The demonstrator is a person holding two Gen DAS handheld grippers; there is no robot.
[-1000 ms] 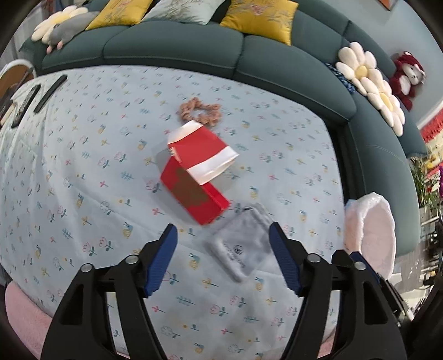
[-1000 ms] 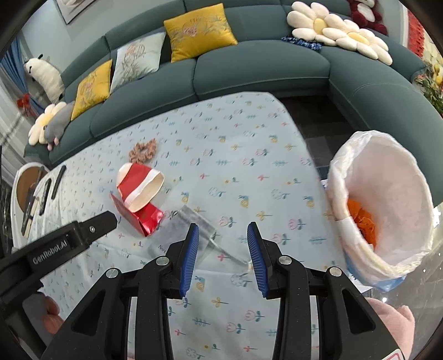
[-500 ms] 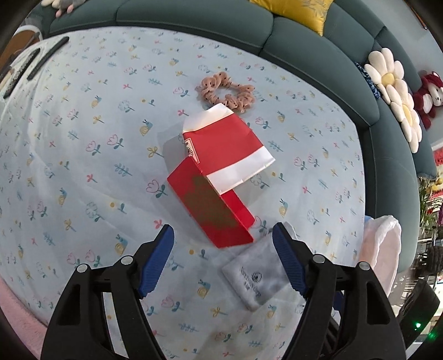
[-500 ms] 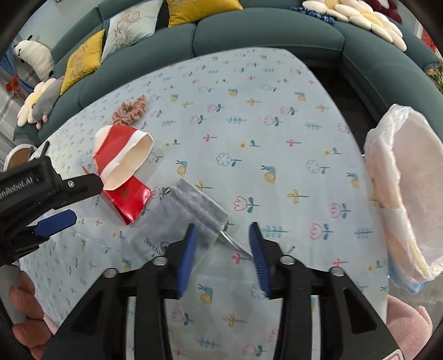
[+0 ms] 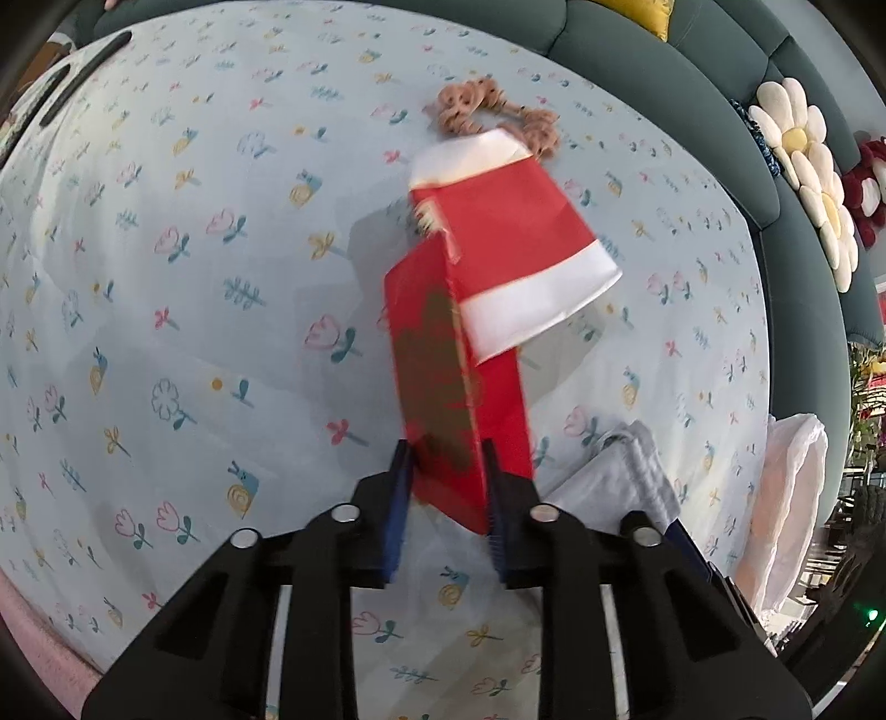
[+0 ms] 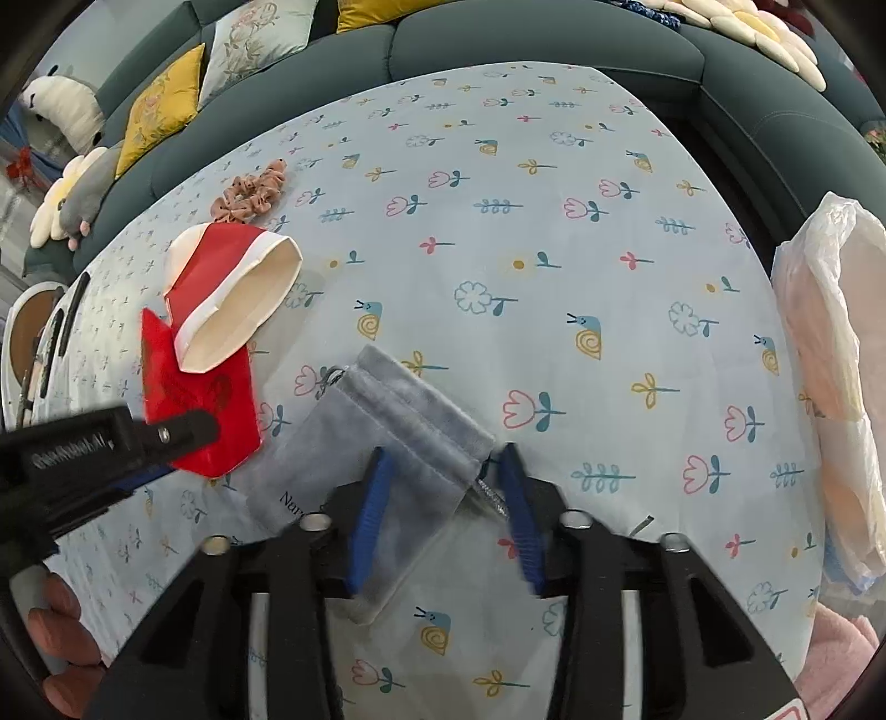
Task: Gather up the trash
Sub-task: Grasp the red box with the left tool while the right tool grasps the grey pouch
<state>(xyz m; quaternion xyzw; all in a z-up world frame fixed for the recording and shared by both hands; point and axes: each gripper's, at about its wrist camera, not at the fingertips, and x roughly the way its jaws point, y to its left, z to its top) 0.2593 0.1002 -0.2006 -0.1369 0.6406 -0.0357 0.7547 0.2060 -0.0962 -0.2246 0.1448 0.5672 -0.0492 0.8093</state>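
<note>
A red paper box (image 5: 462, 399) with a red-and-white paper cup (image 5: 509, 249) leaning on it lies on the flowered tablecloth. My left gripper (image 5: 446, 487) is shut on the near end of the red box; it shows from the side in the right wrist view (image 6: 183, 437), with the box (image 6: 205, 404) and cup (image 6: 232, 299). A grey drawstring pouch (image 6: 398, 443) lies flat under my right gripper (image 6: 443, 509), which is open with a finger on each side of the pouch's edge. The pouch also shows in the left wrist view (image 5: 620, 476).
A bin lined with a white plastic bag (image 6: 830, 387) stands off the table's right edge, also in the left wrist view (image 5: 786, 498). A pink scrunchie (image 6: 252, 191) lies behind the cup. Remotes (image 6: 66, 321) lie far left. A teal sofa (image 6: 498, 39) curves around the table.
My left gripper moved forward and closed on the red box's end. My right gripper came down and forward over the grey pouch and opened wider.
</note>
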